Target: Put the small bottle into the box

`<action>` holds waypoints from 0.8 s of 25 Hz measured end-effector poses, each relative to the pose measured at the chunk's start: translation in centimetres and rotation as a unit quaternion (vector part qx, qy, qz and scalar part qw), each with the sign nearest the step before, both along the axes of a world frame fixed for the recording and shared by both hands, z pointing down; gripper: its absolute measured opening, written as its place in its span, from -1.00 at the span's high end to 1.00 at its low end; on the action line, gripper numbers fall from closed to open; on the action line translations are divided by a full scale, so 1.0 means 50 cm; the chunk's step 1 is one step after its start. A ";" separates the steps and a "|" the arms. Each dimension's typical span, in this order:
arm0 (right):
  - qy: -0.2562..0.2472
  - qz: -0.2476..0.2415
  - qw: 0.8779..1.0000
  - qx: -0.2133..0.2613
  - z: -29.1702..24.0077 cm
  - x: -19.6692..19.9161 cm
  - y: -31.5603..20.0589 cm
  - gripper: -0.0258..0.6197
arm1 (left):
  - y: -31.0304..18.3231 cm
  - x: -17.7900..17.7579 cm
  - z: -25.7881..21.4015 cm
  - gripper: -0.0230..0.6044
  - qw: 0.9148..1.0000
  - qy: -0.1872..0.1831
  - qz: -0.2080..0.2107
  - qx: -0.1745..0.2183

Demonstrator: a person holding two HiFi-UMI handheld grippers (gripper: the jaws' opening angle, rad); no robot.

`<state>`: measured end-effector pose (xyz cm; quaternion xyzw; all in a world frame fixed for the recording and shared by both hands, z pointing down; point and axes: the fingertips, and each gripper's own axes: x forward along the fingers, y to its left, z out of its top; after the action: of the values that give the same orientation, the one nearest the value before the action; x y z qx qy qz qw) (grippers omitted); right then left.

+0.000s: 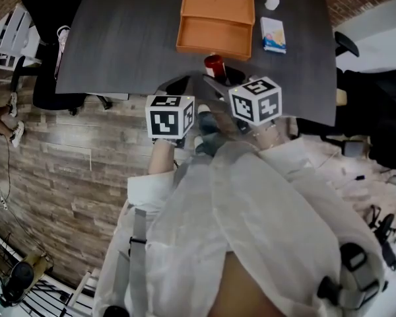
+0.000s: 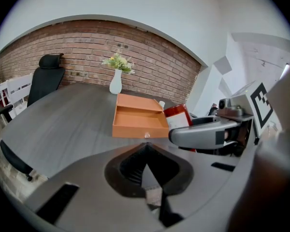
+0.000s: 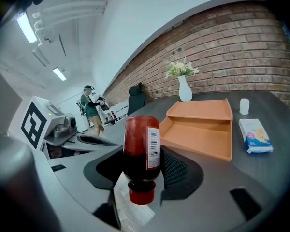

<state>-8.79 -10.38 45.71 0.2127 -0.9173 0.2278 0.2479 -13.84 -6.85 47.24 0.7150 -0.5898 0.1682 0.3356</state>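
right gripper view, right gripper (image 3: 143, 154) clamped on small bottle (image 3: 141, 141), left gripper (image 2: 146, 148) closed, empty, box (image 3: 197, 130) near

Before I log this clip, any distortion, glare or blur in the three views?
Head view: sharp, table edges bowed. Left gripper view: brick wall bent into an arch, corners black. Right gripper view: ceiling lights glare upper left; small bottle close, sharp.

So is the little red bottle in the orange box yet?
Not yet. Done: the small red bottle is off the table, clamped in the right gripper. In hand: it hangs short of the open orange box, which looks empty. Left to do: lower it in and let go. The left gripper is shut on nothing.
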 end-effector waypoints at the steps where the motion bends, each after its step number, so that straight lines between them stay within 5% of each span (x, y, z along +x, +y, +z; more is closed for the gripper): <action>1: -0.004 -0.002 1.000 -0.006 0.001 -0.007 -0.013 0.26 | -0.014 -0.005 -0.002 0.92 1.000 -0.001 0.001 -0.001; 20: 0.008 -0.057 0.998 -0.016 -0.004 -0.064 -0.230 0.26 | -0.275 -0.038 -0.023 0.92 1.000 -0.013 0.011 -0.011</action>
<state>-11.99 -21.86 45.52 0.1582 -0.9221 0.2262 0.2712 -15.72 -20.59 46.11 0.7153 -0.5848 0.1876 0.3336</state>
